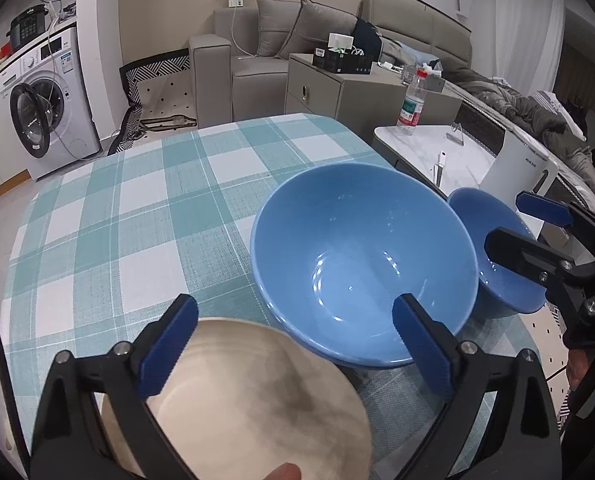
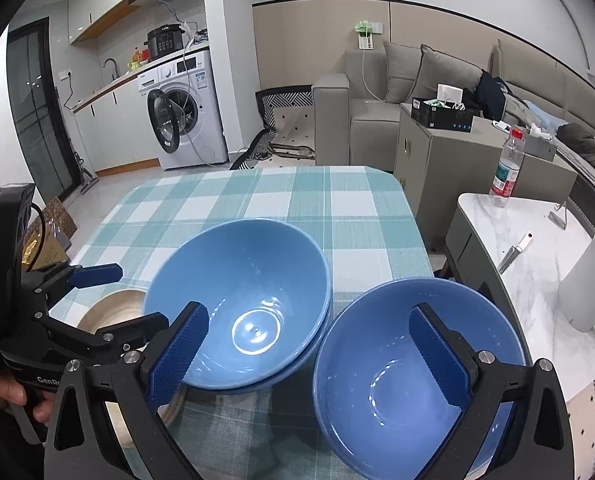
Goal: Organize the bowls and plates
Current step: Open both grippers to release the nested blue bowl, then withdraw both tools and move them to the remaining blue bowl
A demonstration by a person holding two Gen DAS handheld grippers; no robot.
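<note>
Checked tablecloth — blue bowls nested, empty.

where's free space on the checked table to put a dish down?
Free: the far and left stretch of the checked tablecloth, from the large blue bowl to the far edge. Crowded: the near edge, where the beige plate, large bowl and smaller blue bowl sit close together.
</note>
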